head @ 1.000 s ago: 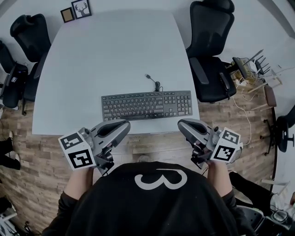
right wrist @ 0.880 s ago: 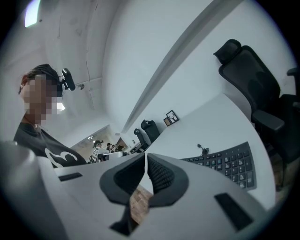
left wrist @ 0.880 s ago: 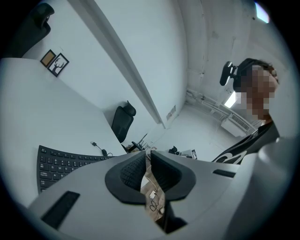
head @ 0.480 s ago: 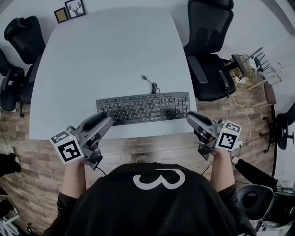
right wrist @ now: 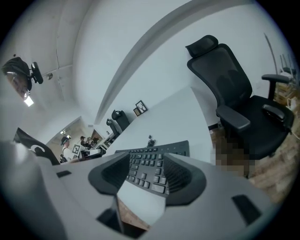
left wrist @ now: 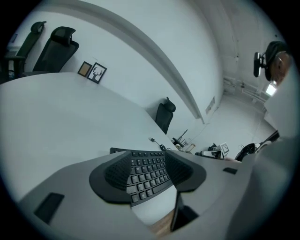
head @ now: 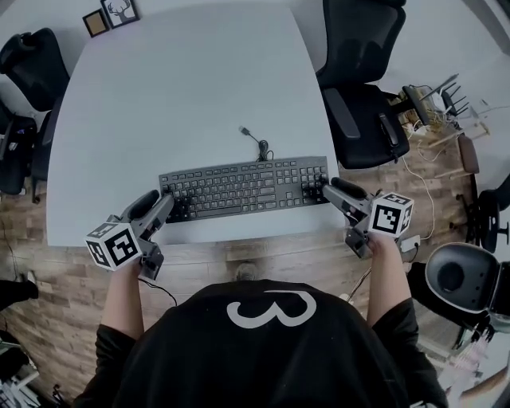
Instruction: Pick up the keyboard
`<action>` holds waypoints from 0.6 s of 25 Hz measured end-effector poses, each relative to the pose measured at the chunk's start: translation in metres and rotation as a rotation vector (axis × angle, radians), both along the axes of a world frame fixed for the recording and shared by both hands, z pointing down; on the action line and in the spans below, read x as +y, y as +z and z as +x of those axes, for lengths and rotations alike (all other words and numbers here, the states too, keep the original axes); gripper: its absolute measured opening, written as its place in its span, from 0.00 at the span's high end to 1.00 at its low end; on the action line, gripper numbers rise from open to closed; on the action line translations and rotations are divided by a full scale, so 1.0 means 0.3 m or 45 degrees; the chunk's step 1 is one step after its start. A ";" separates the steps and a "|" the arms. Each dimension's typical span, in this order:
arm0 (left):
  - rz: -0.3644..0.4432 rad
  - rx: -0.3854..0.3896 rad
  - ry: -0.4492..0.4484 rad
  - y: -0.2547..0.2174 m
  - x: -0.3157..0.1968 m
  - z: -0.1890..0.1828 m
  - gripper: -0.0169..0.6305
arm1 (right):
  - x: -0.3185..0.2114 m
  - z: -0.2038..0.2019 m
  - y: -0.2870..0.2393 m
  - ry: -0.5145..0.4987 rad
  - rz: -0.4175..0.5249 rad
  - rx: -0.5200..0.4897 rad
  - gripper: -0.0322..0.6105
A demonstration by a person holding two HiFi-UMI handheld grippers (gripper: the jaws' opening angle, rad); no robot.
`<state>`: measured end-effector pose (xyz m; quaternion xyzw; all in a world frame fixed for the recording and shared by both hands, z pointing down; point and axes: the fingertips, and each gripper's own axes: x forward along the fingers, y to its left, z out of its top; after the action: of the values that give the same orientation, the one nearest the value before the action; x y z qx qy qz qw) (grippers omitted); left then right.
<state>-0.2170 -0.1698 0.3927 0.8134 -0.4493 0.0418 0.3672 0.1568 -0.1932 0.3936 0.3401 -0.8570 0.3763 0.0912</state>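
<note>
A black keyboard point(head: 243, 187) lies flat near the front edge of the grey-white table point(head: 183, 88), its cable point(head: 256, 142) coiled just behind it. My left gripper point(head: 165, 205) is at the keyboard's left end and my right gripper point(head: 325, 190) at its right end, both slanting down. Both sets of jaws are opening. In the left gripper view the keys point(left wrist: 146, 172) show in the gap between the spread pads of the left gripper point(left wrist: 147, 165). The right gripper view shows the same: the keys point(right wrist: 151, 168) lie between the right gripper's point(right wrist: 146, 172) jaws. Neither pair of pads presses on the keyboard.
A black office chair point(head: 362, 72) stands at the table's right side, with more chairs point(head: 28, 64) at the left. Two small picture frames point(head: 109, 16) sit at the table's far left corner. The floor is wood point(head: 239, 259), and cables and clutter point(head: 434, 111) lie at the right.
Both grippers have moved forward and down from in front of the table edge to the keyboard's two ends, spreading apart. Their jaws have gone from shut to wide.
</note>
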 end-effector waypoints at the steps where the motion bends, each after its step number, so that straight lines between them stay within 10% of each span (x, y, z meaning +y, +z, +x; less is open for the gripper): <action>1: -0.020 -0.002 -0.016 0.020 -0.006 -0.016 0.64 | -0.014 0.004 0.019 0.005 -0.014 0.021 0.61; 15: -0.282 0.124 -0.010 0.182 -0.037 -0.048 0.61 | -0.120 0.087 0.228 0.007 -0.194 0.198 0.57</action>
<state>-0.2314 -0.1808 0.4475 0.7671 -0.4267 0.0503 0.4765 0.1828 -0.2292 0.4619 0.3628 -0.8152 0.4131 0.1821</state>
